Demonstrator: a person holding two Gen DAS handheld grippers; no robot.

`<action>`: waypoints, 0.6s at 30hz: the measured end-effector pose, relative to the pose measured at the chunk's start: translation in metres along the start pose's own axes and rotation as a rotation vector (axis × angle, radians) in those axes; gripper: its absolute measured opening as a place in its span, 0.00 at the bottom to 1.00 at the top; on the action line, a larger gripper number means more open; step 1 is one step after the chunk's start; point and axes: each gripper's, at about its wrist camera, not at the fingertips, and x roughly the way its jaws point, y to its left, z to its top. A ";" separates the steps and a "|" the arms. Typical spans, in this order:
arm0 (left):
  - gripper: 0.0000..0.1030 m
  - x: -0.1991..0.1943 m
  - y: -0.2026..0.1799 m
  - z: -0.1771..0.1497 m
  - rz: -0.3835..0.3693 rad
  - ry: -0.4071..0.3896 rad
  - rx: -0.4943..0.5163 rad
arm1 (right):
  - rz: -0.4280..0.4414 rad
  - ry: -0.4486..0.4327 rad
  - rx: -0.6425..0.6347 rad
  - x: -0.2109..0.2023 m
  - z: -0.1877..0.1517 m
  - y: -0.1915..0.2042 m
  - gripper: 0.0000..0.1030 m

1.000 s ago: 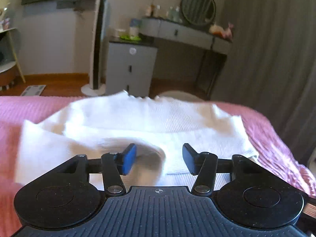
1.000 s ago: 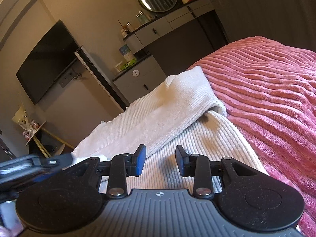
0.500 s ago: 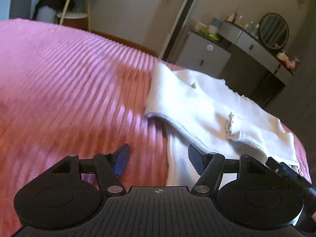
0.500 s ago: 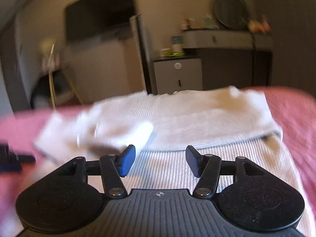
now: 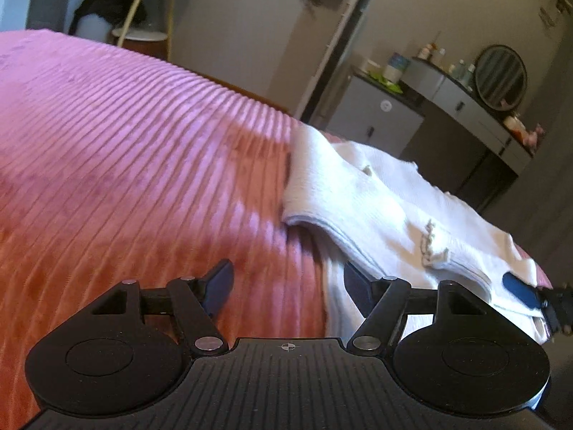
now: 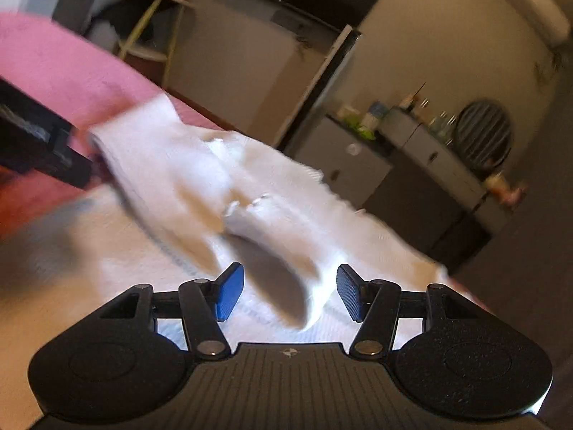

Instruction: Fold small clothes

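Pink ribbed bed (image 5: 125, 150) carries white knit garment (image 5: 376, 193); left tool (image 5: 286, 286) opening, empty; right tool (image 6: 290, 294) closing around a raised garment fold.

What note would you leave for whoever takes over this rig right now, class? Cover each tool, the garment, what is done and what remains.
Left tool: jaws opening, nothing between them, beside the white garment edge.
Right tool: jaws closing, a loose fold of the garment between them, not pinched yet.
The garment lies on the pink bedspread.
Done: upper part folded over the lower layer.
Left: probably grip that fold, finish folding, flatten.
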 end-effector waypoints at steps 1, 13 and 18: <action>0.72 0.001 0.001 -0.001 0.001 0.003 -0.002 | -0.004 0.006 -0.010 0.006 0.004 -0.001 0.42; 0.72 -0.009 -0.012 -0.009 -0.014 -0.040 0.053 | 0.014 -0.069 0.689 0.018 -0.020 -0.142 0.06; 0.73 -0.007 -0.023 -0.016 0.000 -0.042 0.112 | 0.027 0.008 0.879 0.040 -0.066 -0.182 0.06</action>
